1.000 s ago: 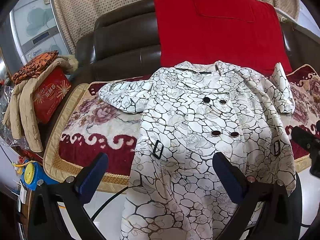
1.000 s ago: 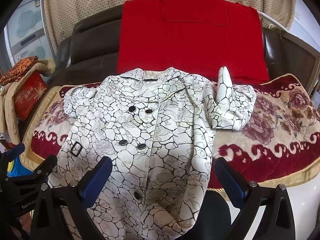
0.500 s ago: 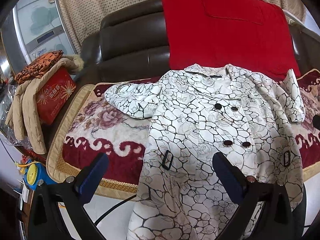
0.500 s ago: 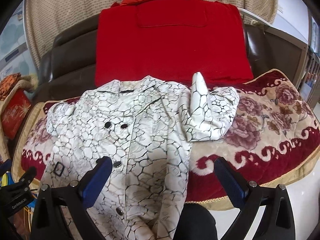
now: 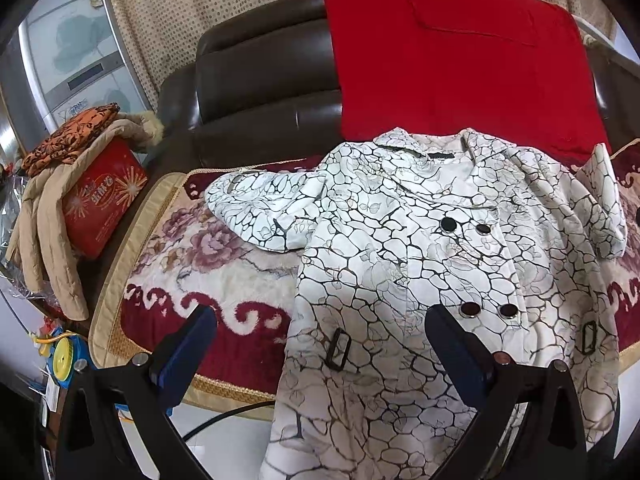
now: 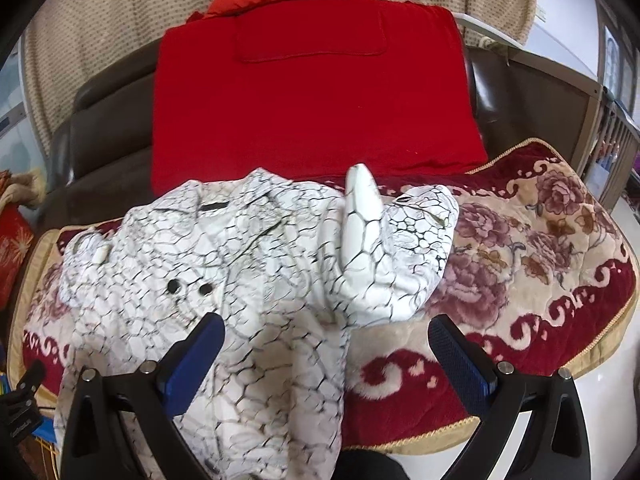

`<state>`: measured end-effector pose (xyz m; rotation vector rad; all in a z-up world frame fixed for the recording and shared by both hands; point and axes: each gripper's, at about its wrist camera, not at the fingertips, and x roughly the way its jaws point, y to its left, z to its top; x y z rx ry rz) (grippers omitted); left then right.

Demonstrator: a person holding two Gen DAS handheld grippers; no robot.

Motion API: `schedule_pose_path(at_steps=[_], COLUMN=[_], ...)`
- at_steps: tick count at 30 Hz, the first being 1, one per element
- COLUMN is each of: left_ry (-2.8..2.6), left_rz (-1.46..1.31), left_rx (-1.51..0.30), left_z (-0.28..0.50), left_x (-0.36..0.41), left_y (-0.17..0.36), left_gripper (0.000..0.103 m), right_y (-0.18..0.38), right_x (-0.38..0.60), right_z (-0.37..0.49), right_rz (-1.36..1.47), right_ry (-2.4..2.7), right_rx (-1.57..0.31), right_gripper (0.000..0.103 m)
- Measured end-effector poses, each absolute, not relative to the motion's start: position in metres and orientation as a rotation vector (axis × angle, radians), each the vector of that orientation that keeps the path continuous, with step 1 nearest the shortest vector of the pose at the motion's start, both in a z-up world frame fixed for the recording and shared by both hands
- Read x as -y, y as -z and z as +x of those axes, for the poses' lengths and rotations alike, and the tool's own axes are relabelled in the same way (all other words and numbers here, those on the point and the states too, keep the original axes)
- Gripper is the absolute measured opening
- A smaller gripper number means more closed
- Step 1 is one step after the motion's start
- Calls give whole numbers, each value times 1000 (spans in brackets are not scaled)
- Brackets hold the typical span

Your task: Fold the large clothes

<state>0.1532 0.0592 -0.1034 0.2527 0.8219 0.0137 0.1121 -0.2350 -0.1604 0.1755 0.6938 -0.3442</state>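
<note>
A white coat with a black crackle print (image 5: 420,264) lies face up on the sofa seat, buttoned, its hem hanging over the front edge. Its left sleeve (image 5: 260,212) spreads out over the floral cover. Its right sleeve (image 6: 384,256) is bunched up, with a cuff standing upright. My left gripper (image 5: 320,344) hovers open above the coat's left waist, near a belt buckle (image 5: 338,349). My right gripper (image 6: 326,350) hangs open just in front of the bunched sleeve and holds nothing. In the right wrist view the coat (image 6: 224,280) fills the lower left.
A red and cream floral cover (image 6: 540,248) lies over the dark leather sofa (image 5: 256,92). A red blanket (image 6: 312,92) drapes over the backrest. At the left stand a red box (image 5: 100,200), a beige padded jacket (image 5: 44,232) and orange cloth. White floor shows below the seat edge.
Both grippers have moved closer to the sofa. The left view has swung left toward the spread sleeve, the right view right toward the bunched sleeve. The coat has not moved.
</note>
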Motion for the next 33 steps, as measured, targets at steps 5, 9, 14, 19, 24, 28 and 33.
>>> schedule_pose_path(at_steps=[5,9,14,19,24,28,33], left_ry=[-9,-24,-45,-42,-18,-2,23], left_rz=[248,255,247,239,233,214,177], left_rx=[-889,-966,-1030,-1041,-1044,-1036,-1003], left_z=[183,211,234,242,242,241,232], left_x=[-60,-62,-66,-64,-60,-59,-66], left_y=[132,164,189,191,187,180,165], left_gripper=[103,103,103,103,103,103,103], right_y=[171,191,227,257,285,277,227], right_x=[294,373,457,502,516,503,460], right_z=[137,154,177,216,251,263,250], right_rz=[299,501,789,887,897,854,730], right_ry=[346,354,336,392,445,384,272], right_rx=[-667,-626,-598,-609,-662,-685,-594], right_gripper=[103,103,103,103,83,22,16])
